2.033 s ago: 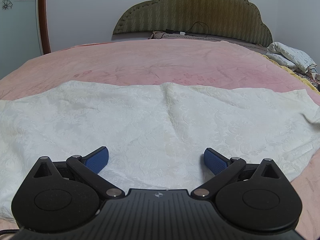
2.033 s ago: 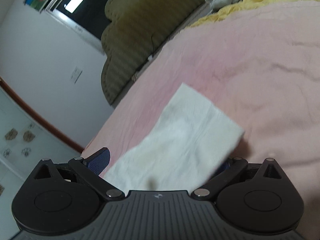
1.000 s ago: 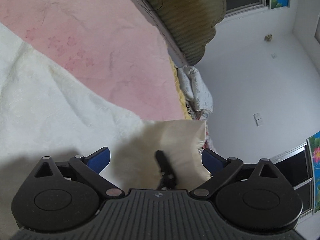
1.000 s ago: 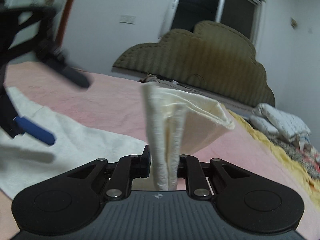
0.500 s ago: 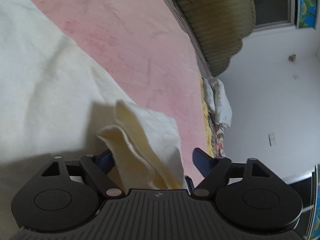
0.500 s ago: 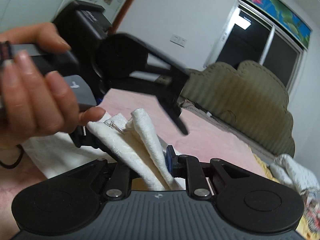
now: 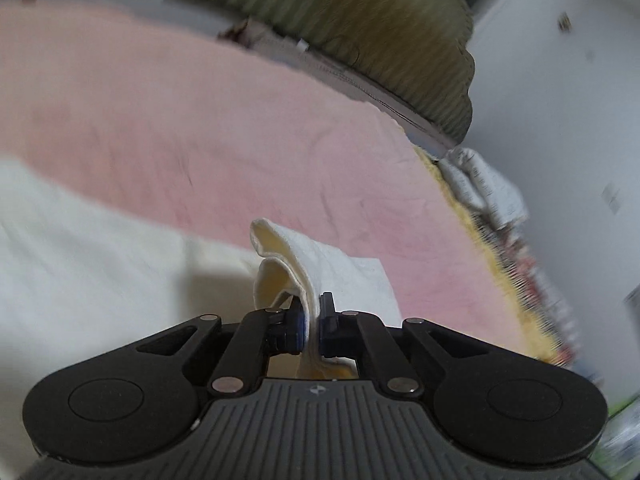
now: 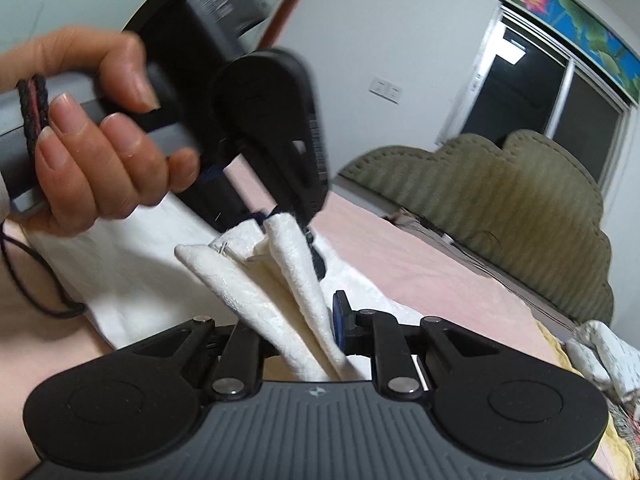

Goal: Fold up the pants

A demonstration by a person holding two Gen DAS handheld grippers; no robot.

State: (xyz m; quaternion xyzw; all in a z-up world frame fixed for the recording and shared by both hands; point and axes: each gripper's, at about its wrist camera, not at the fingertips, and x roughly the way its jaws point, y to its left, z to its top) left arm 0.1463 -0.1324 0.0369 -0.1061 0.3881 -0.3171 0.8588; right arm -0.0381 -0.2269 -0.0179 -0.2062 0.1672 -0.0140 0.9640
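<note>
In the left wrist view, the white textured fabric pants [image 7: 100,272] lie spread across the left side of the pink bedspread [image 7: 200,132]. One bunched-up end rises straight into the left gripper [image 7: 313,322], whose blue-padded fingers [image 7: 296,326] are pinched nearly together with a fold of that cloth squeezed between them. Further right, the olive-green scalloped padded headboard [image 7: 380,32] sits at the far edge of the bed, and a crumpled white patterned blanket [image 7: 480,184] is piled by the right edge, next to a strip of yellow bedding. This view is pretty blurry, so small details are lost.

In the right wrist view, the person's bare left hand [image 8: 92,136] is at far left, wrapped around the black handle of the left gripper, which bites the top of the lifted fold. Below that, the layered cloth runs down into the right gripper [image 8: 296,332]. Its fingers are narrowed around the thick bundle, the right blue pad [image 8: 339,318] pressed against the fabric; the other pad is hidden behind the cloth. Right of that are the bedspread, the headboard and a dark window [image 8: 552,92] with a floral strip above it.
</note>
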